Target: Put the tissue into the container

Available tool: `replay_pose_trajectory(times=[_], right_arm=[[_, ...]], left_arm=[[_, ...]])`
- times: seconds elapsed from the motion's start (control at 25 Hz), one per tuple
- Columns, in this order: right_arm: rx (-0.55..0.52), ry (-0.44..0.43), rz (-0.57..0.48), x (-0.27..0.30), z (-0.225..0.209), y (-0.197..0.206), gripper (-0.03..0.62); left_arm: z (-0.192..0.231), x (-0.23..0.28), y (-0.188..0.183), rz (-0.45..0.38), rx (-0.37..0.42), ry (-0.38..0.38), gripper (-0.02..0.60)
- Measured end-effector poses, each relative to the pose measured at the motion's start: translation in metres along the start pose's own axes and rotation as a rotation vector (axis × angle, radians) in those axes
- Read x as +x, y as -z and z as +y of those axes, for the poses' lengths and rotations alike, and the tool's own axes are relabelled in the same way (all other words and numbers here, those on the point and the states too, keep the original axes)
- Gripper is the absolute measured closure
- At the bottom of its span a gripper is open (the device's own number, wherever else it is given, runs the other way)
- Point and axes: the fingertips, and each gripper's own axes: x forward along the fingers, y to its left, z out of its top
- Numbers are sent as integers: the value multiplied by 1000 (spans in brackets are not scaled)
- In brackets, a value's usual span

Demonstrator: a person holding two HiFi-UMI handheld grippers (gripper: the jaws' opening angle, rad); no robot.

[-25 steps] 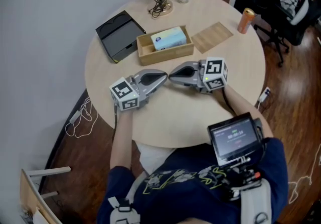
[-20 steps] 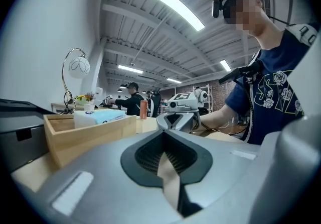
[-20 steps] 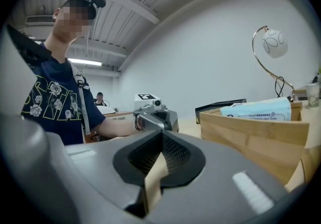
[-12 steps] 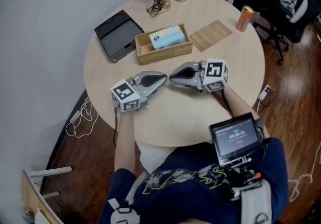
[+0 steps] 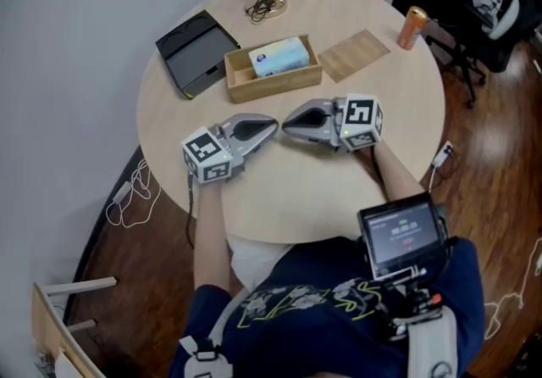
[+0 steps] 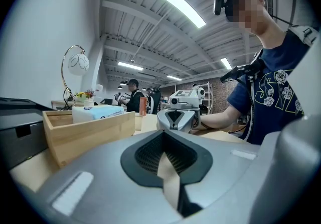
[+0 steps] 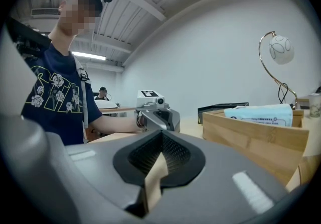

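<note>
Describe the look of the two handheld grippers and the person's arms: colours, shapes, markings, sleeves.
The left gripper and right gripper are grey tapering shells, each with a dark recessed panel on top. Each carries a white cube printed with black square markers. The person wears a navy short-sleeved T-shirt with a pale floral print, so the forearms are uncovered.

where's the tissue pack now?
Head view, top centre: the tissue pack lies inside the wooden box, between the black tray at left and a wooden board at right.
</note>
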Motion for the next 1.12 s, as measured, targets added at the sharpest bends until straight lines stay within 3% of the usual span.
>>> replay_pose_trajectory(times=[1.12], right_arm=[[3, 29, 13, 2, -8, 5, 600]], left_arm=[[3, -1, 2, 0, -1, -6, 577]])
